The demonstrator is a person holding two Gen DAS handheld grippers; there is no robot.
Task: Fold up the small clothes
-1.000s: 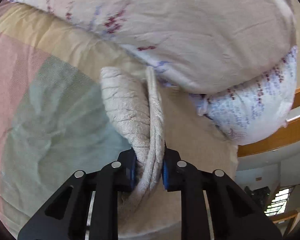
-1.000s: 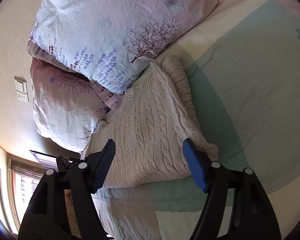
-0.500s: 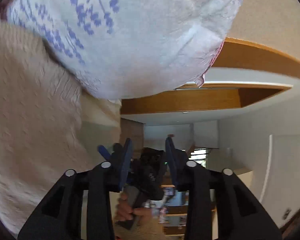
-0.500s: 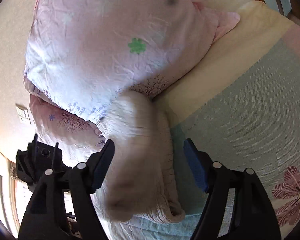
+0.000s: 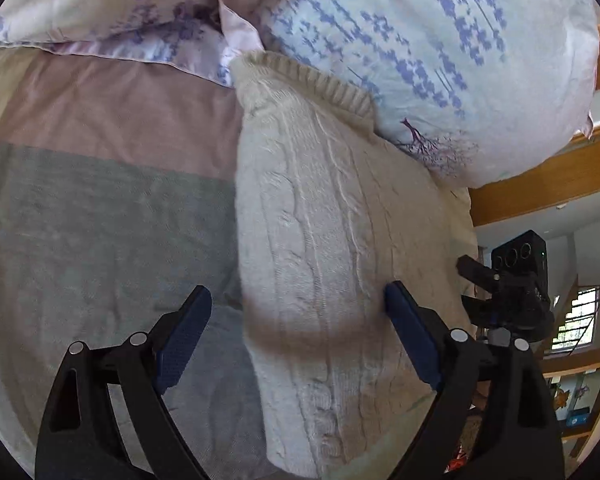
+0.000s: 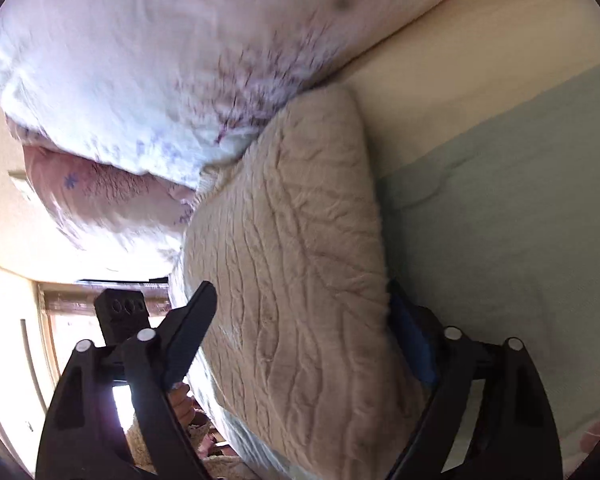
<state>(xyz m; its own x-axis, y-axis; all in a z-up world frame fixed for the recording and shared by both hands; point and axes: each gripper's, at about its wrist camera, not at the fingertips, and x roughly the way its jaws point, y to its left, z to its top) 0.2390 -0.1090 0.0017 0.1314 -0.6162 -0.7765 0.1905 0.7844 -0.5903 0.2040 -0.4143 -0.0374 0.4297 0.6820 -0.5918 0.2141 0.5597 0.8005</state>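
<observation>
Both of my tools, left tool [image 5: 296, 336] and right tool [image 6: 300, 332], hang spread wide with nothing gripped over the folded sweater [image 5: 324, 240], which lies at the bed's [image 5: 100, 216] head edge against the pillows [image 5: 440, 48], probably parked there out of the way.

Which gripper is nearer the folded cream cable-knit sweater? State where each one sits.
Right, narrowly. The right gripper straddles the sweater, its blue pad tucked against the edge. The left gripper straddles it too, one finger over the bedsheet.
</observation>
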